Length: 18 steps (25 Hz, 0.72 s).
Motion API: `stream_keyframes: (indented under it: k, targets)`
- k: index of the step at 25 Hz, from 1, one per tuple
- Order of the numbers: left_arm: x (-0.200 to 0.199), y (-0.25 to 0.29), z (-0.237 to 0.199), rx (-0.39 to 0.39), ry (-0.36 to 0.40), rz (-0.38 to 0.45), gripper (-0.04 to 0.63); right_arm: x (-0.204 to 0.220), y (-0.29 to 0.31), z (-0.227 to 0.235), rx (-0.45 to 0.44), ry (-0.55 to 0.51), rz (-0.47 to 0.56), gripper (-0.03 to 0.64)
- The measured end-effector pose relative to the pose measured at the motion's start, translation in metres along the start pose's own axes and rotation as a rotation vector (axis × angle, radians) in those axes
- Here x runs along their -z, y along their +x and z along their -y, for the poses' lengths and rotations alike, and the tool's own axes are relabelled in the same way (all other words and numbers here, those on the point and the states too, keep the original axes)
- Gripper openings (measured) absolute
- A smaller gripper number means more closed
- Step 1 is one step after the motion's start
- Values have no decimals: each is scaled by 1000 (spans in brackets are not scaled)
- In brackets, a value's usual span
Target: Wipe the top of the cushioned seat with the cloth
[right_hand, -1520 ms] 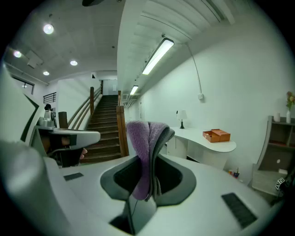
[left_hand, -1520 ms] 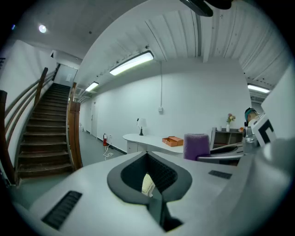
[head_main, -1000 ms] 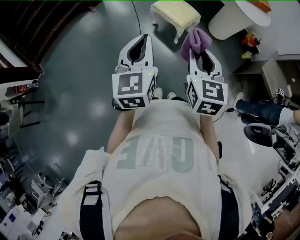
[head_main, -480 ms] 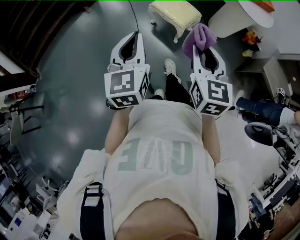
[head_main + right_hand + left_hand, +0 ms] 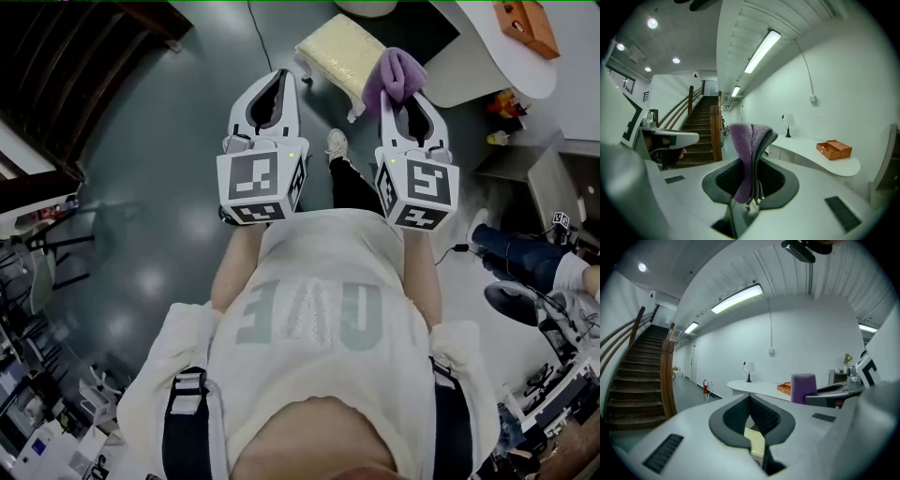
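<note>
The person stands with both grippers held out in front at about the same height, side by side and a little apart. The right gripper (image 5: pixel 397 101) is clenched on the purple cloth (image 5: pixel 396 75). Its own view shows the cloth (image 5: pixel 742 152) pinched between the two jaws, folded over, sticking up past the tips and hanging down into the dark hollow behind them. The left gripper (image 5: pixel 282 79) is closed with nothing in it. In its view the jaw tips (image 5: pixel 749 396) meet in a point, and only a pale yellow patch shows through the gap lower down.

The cushioned seat (image 5: pixel 337 52), pale yellow with white legs, stands on the dark floor beyond and below the gripper tips. It is ahead of the space between the two grippers and nearer the right one. In the head view the cloth hangs over the seat's near right end, but it is well above it and not touching.

Further out past the right gripper is a curved white counter (image 5: pixel 492 61) with an orange box (image 5: pixel 525 25) on it. A wooden staircase (image 5: pixel 640 380) rises off beyond the left gripper.
</note>
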<state>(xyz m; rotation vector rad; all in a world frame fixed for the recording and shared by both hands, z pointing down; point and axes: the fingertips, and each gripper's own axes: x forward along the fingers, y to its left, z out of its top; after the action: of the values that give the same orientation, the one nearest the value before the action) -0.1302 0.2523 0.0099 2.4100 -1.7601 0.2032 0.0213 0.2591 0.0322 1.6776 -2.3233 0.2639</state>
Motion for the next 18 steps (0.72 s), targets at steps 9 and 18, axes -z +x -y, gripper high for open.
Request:
stream_keyframes:
  k: [9, 18]
  targets:
    - [-45, 138, -24, -7, -15, 12, 6, -44, 123, 58, -28, -3, -18, 89]
    - [-64, 201, -35, 49, -16, -16, 6, -69, 174, 76, -8, 21, -22, 89]
